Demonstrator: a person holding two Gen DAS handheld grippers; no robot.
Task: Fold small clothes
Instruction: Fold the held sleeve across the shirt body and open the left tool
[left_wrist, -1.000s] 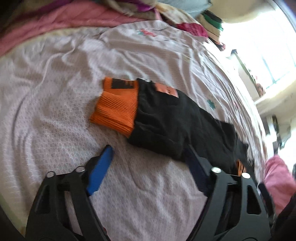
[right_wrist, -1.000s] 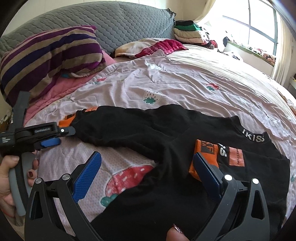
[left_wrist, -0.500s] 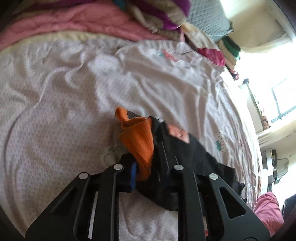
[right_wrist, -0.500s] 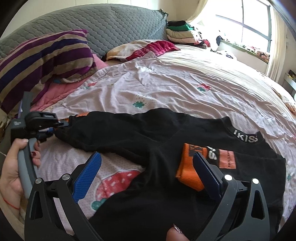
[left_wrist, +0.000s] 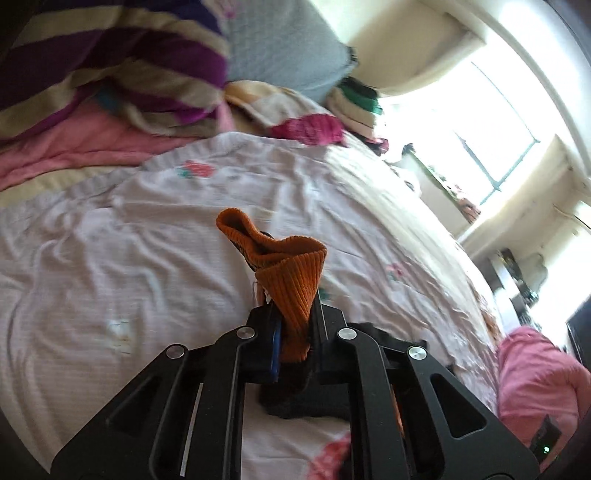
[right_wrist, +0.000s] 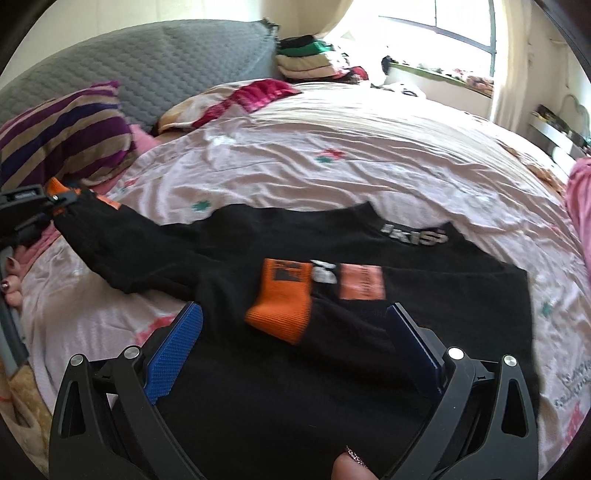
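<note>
- Nearest in the right wrist view, the right gripper (right_wrist: 293, 354) stands with its blue-padded jaws wide apart and nothing pressed between them; a fingertip of the person's right hand (right_wrist: 349, 467) shows at the bottom edge.
- Between and just beyond those jaws lies the small black long-sleeved top with orange ribbed cuffs (right_wrist: 332, 295), spread flat on the bed, one sleeve folded across its chest so that the orange cuff rests beside an orange patch (pale lettering marks the neckline, too blurred to read).
- The other sleeve runs out to the left, where the left gripper (right_wrist: 55, 201) clamps its cuff; the person's left hand (right_wrist: 13, 280) holds that tool's handle at the frame edge.
- In the left wrist view the left gripper (left_wrist: 295, 334) is closed tight on the orange cuff, whose ribbed mouth stands up above the fingertips, clear of the bed; black sleeve fabric hangs below the jaws.
- Under the garment is the pale pink wrinkled bedsheet printed with small strawberries (right_wrist: 369, 177).
- Farther back sit a purple, navy and tan striped pillow (right_wrist: 62, 140) and a crumpled magenta and cream cloth (right_wrist: 236, 99).
- Behind them rises the grey quilted headboard (right_wrist: 147, 70), with a stack of folded clothes (right_wrist: 306, 59) beside it.
- Farthest is the bright window (right_wrist: 461, 33).
</note>
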